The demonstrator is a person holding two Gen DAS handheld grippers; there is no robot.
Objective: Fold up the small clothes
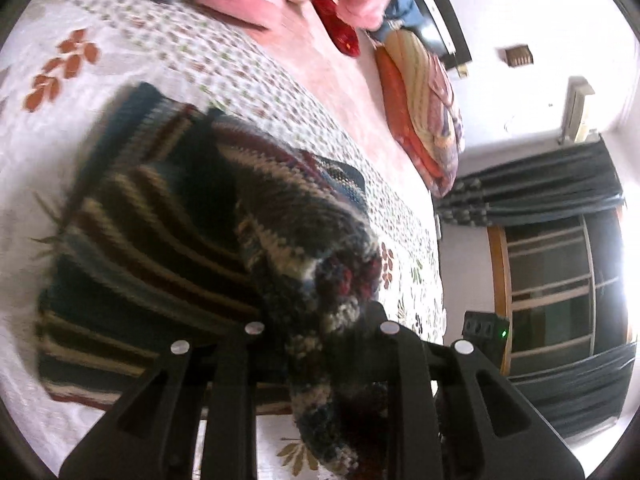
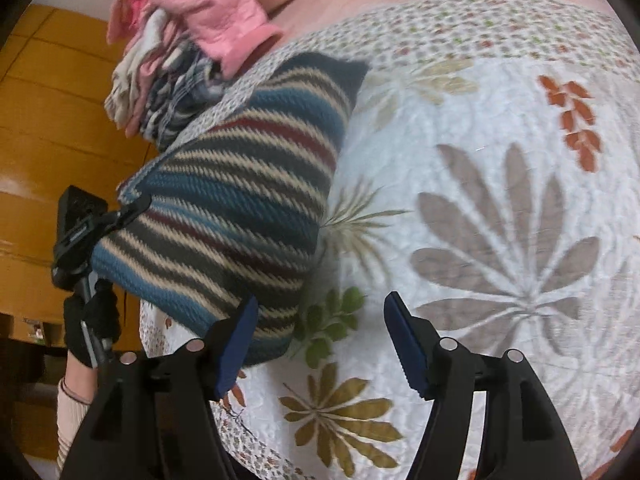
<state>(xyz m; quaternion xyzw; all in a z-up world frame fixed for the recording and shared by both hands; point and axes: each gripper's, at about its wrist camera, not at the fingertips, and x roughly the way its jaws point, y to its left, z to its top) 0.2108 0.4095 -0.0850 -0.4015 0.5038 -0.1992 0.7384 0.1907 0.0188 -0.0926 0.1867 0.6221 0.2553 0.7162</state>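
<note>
Left wrist: tongs (image 1: 320, 332) gripping striped knit (image 1: 168, 216)

The fingers (image 1: 372, 320) of the left gripper are buried under the bunched striped knit (image 1: 320, 280), much of it smeared by motion blur. The pink clothes pile (image 2: 208, 12) is cut off by the upper edge.

Floral bedspread (image 2: 500, 128) under striped sweater (image 2: 240, 200), pink clothes (image 2: 224, 12).
</note>
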